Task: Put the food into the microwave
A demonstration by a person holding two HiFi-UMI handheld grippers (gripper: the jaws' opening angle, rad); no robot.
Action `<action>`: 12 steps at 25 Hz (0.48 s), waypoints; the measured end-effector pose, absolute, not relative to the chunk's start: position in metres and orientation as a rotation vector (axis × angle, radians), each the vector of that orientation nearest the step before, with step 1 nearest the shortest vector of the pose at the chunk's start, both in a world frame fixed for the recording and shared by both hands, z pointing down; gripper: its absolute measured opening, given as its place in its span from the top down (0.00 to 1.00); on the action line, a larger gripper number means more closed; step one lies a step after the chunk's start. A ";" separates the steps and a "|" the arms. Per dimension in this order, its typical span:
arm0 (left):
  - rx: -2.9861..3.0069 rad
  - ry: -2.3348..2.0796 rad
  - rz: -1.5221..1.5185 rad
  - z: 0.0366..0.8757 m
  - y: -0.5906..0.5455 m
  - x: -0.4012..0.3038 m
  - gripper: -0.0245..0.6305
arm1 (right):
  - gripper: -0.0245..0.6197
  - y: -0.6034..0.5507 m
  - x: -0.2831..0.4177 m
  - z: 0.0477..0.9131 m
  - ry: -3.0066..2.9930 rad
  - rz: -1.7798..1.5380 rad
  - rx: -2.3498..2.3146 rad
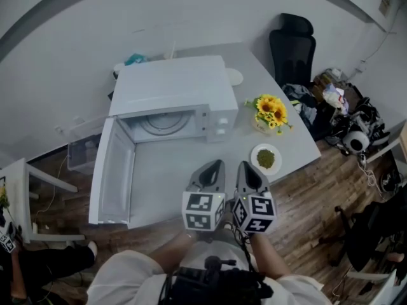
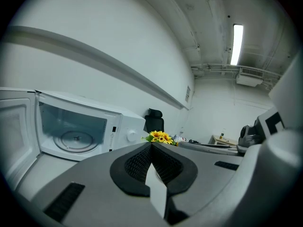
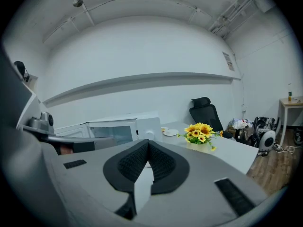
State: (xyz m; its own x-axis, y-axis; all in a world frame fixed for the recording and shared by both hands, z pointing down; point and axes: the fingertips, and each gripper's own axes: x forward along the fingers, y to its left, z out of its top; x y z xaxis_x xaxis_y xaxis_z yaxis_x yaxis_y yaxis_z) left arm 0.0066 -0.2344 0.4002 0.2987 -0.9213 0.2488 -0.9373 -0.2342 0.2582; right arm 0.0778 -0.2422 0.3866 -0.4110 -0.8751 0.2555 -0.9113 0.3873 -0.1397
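A white microwave (image 1: 172, 97) stands on the grey table (image 1: 178, 170), its door (image 1: 113, 173) swung wide to the left and the glass turntable (image 1: 164, 124) bare inside. A white plate of green food (image 1: 266, 159) lies near the table's right front edge. My left gripper (image 1: 216, 165) and right gripper (image 1: 245, 168) hover side by side over the front edge, both shut and empty, well short of the plate. The left gripper view shows the microwave (image 2: 80, 131) cavity ahead; in the right gripper view the microwave (image 3: 125, 129) sits to the left.
A pot of yellow sunflowers (image 1: 270, 112) stands just behind the plate. A second small plate (image 1: 234, 77) lies behind the microwave. A black office chair (image 1: 292, 46) and a heap of bags and gear (image 1: 343, 116) sit right of the table. A white stool (image 1: 19, 189) is at the left.
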 end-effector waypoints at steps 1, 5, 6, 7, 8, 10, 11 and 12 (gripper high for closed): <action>2.206 -1.684 0.062 0.400 -0.236 0.006 0.95 | 0.94 -0.245 0.076 0.387 -2.506 0.385 1.599; 2.177 -1.729 0.075 0.394 -0.244 0.004 0.95 | 0.94 -0.256 0.072 0.380 -2.550 0.384 1.538; 2.179 -1.736 0.077 0.392 -0.245 0.005 0.95 | 0.94 -0.258 0.073 0.377 -2.559 0.379 1.530; 2.180 -1.744 0.079 0.389 -0.247 0.007 0.95 | 0.94 -0.260 0.075 0.376 -2.565 0.377 1.525; 2.181 -1.752 0.082 0.388 -0.250 0.008 0.95 | 0.94 -0.263 0.076 0.375 -2.571 0.380 1.520; 2.182 -1.759 0.078 0.386 -0.255 0.013 0.95 | 0.94 -0.267 0.081 0.374 -2.580 0.391 1.518; 2.184 -1.758 0.074 0.386 -0.257 0.016 0.95 | 0.94 -0.268 0.085 0.374 -2.580 0.393 1.523; 2.186 -1.753 0.072 0.387 -0.258 0.020 0.95 | 0.94 -0.269 0.090 0.374 -2.575 0.391 1.531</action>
